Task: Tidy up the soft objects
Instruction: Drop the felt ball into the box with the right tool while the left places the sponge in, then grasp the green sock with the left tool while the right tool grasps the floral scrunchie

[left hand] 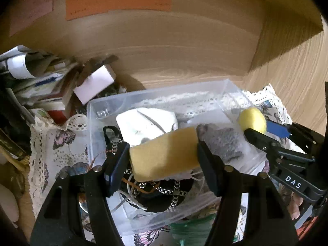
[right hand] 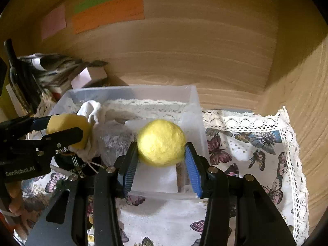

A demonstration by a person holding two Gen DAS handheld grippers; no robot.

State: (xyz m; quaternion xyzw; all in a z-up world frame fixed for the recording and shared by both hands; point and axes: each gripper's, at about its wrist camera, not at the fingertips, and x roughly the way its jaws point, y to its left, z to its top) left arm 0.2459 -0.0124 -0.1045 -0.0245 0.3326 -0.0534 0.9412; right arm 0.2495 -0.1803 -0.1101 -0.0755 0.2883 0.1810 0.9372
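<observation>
My left gripper (left hand: 164, 155) is shut on a yellow sponge block (left hand: 164, 153) and holds it over a clear plastic box (left hand: 155, 94). The box holds a white cloth pouch (left hand: 147, 125), a grey fuzzy piece (left hand: 221, 141) and a black chained item (left hand: 162, 194). My right gripper (right hand: 161, 160) is shut on a yellow felt ball (right hand: 161, 142) over the right side of the box (right hand: 133, 91). The left gripper (right hand: 63, 133) with the sponge (right hand: 67, 123) shows at the left of the right wrist view. The right gripper (left hand: 264, 131) with the ball (left hand: 252, 121) shows at the right of the left wrist view.
The box stands on a butterfly-print cloth with a lace edge (right hand: 256, 143) inside a wooden shelf. A pile of papers and small boxes (left hand: 41, 82) fills the back left corner, with a dark bottle (right hand: 18, 78) beside it. Coloured paper notes (right hand: 108, 13) stick to the back panel.
</observation>
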